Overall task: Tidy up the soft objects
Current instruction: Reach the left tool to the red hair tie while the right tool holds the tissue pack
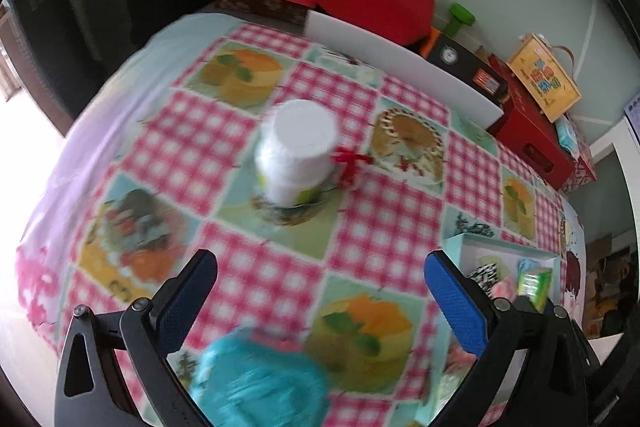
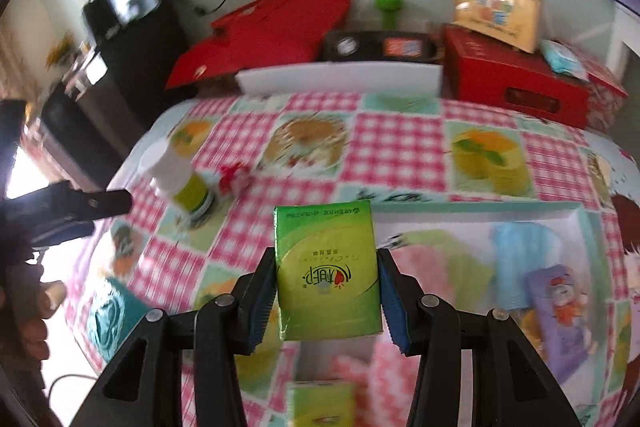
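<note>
In the lower centre of the right wrist view, our right gripper (image 2: 327,291) is clamped across the sides of the green tissue pack (image 2: 327,271), held above the pale tray (image 2: 472,207) so we can place it with the other soft items. Our left gripper (image 1: 320,301) has its jaws apart and empty over the teal cloth (image 1: 260,383), with the white roll (image 1: 298,151) farther off at frame centre, probably awaiting pickup.

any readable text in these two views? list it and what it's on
None reads in full.
Green tissue pack in the right gripper: upside-down logo and Chinese print, too distorted to quote.
Yellow bag: coloured lettering, blurred.
Black box: round emblem and small label, too small.
Purple pack in the tray: cartoon print, blurred.
</note>
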A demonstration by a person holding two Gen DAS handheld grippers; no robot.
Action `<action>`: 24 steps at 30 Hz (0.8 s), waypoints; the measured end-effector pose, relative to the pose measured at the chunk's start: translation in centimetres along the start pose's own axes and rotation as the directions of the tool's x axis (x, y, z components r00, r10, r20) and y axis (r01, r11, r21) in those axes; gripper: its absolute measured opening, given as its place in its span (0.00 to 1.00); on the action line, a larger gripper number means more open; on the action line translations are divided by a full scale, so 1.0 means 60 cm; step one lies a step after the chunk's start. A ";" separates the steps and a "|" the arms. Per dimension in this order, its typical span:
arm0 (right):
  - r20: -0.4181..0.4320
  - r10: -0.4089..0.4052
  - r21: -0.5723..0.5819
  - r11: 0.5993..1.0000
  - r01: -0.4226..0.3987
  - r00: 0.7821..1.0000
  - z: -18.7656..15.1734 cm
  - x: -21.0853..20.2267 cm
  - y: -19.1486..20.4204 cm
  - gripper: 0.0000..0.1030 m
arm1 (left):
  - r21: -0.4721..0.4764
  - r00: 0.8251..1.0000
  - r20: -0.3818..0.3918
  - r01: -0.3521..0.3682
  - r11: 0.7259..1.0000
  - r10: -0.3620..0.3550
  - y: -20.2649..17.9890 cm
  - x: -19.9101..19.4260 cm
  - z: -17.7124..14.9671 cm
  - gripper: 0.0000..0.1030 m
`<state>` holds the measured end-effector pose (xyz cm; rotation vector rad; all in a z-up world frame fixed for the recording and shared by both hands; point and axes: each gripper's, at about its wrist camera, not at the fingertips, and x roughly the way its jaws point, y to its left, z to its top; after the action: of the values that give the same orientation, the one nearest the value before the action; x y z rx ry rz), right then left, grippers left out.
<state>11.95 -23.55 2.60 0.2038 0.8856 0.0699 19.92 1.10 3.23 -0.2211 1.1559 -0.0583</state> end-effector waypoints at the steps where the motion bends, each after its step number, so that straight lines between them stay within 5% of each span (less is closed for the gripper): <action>1: 0.011 -0.007 0.018 1.000 0.007 1.000 0.003 -0.007 -0.014 0.49 | 0.000 1.000 -0.013 0.004 1.000 -0.004 -0.009 0.009 0.005 0.99; 15: 0.054 -0.007 0.146 0.989 -0.001 0.999 0.009 -0.036 -0.103 0.49 | -0.094 0.988 -0.153 -0.006 0.996 -0.008 -0.077 0.151 0.069 0.72; 24: 0.040 0.004 0.151 0.988 -0.010 0.999 0.006 -0.031 -0.111 0.49 | -0.264 0.995 -0.101 -0.027 0.964 0.000 -0.053 0.195 0.068 0.60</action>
<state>10.91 -30.41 2.85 0.3490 0.8508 0.0051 28.60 -3.29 -5.06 -0.4521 1.2646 0.1000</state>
